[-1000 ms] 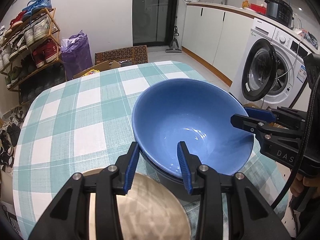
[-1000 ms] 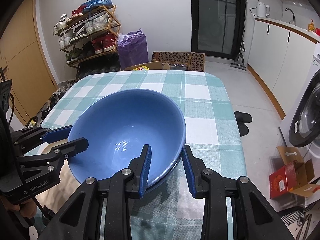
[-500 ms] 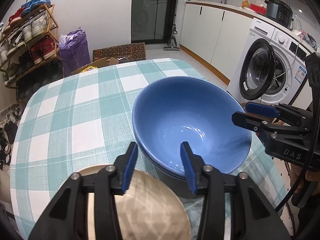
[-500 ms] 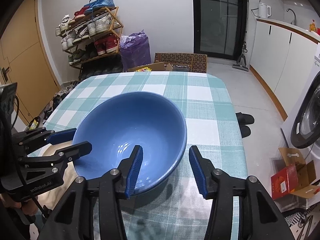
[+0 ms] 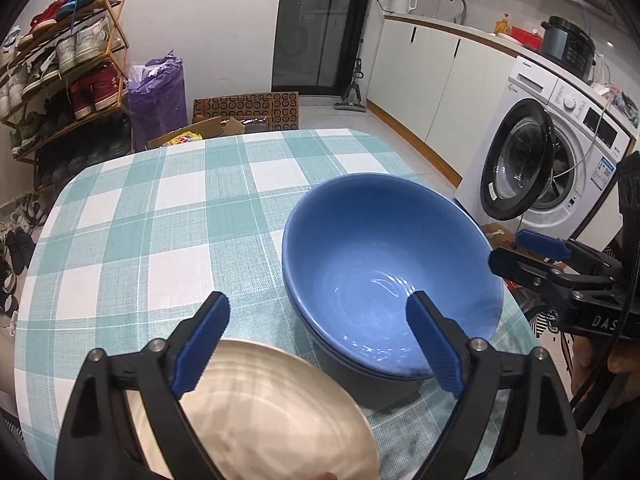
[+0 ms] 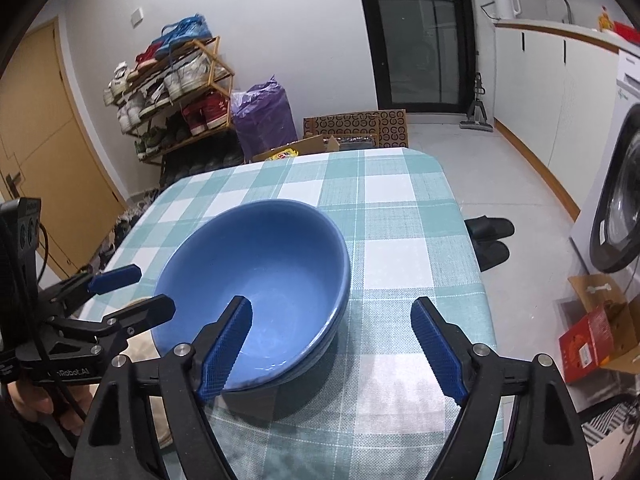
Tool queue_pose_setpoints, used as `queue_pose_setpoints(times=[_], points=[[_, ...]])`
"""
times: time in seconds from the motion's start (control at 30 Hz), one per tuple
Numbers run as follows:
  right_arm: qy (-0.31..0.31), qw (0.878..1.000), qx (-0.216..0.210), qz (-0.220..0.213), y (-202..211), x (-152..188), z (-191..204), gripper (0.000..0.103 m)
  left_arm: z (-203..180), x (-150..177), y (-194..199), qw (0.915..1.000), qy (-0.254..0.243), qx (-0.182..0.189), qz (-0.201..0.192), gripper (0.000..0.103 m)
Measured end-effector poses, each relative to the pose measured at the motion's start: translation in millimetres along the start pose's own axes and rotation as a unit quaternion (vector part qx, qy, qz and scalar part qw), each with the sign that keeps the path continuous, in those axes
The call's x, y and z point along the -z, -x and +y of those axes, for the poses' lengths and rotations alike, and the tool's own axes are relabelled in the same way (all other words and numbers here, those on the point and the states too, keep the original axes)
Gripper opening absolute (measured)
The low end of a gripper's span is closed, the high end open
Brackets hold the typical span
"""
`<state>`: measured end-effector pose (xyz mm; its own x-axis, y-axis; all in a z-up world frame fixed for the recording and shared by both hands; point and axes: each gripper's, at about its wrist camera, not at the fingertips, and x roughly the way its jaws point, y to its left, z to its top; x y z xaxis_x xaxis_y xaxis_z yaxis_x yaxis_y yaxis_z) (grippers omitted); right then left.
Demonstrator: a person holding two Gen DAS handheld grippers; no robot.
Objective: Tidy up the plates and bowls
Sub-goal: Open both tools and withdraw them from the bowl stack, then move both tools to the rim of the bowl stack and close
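Observation:
A large blue bowl (image 5: 392,272) (image 6: 260,272) sits nested in a darker bowl (image 5: 360,384) on the checked table. My left gripper (image 5: 318,312) (image 6: 150,288) is at its near-left rim, jaws opening. One finger hangs over the inside and the other outside, and neither pad touches the rim. My right gripper (image 6: 332,308) (image 5: 510,248) straddles the opposite rim the same way, jaws opening and pads off the bowl. A beige plate (image 5: 260,412) (image 6: 140,352) lies under the left gripper, beside the bowls.
The table (image 5: 160,220) has a teal-and-white check cloth, and its right edge runs close to the bowls. A washing machine (image 5: 540,160) with its door open stands to the right. A shoe rack (image 6: 172,88) and cardboard boxes (image 6: 356,128) stand beyond the far edge. Slippers (image 6: 490,236) lie on the floor.
Both grippers' jaws have spread wide and let go of the blue bowl's rim. The bowl stays settled on the darker bowl. The right gripper has drawn back a little.

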<state>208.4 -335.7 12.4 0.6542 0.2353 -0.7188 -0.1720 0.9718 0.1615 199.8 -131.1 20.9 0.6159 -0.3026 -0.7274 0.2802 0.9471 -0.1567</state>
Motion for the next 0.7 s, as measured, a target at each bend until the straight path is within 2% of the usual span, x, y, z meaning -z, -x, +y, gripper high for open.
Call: queue_pose_setpoints(times=[0.07, 0.2, 0.3, 0.7], points=[[-0.008, 1.000, -0.001, 0.000, -0.4, 0.7, -2.8, 0.093, 1.1, -1.0, -1.8, 1.0000, 0.004, -0.003, 0.000, 0.099], [-0.016, 1.000, -0.003, 0.002, -3.4, 1.1, -4.9, 0.097, 3.5, -3.2, -6.5, 0.9999, 0.016, -0.002, 0.002, 0.100], [-0.024, 1.000, -0.004, 0.005, -7.7, 1.5, -5.9, 0.097, 4.3, -4.1, -10.8, 0.9998, 0.016, -0.004, 0.007, 0.103], [-0.035, 0.999, -0.027, 0.017, -29.4, 3.2, -6.7, 0.097, 10.4, -5.3, -24.6, 0.9994, 0.029, -0.004, 0.017, 0.103]])
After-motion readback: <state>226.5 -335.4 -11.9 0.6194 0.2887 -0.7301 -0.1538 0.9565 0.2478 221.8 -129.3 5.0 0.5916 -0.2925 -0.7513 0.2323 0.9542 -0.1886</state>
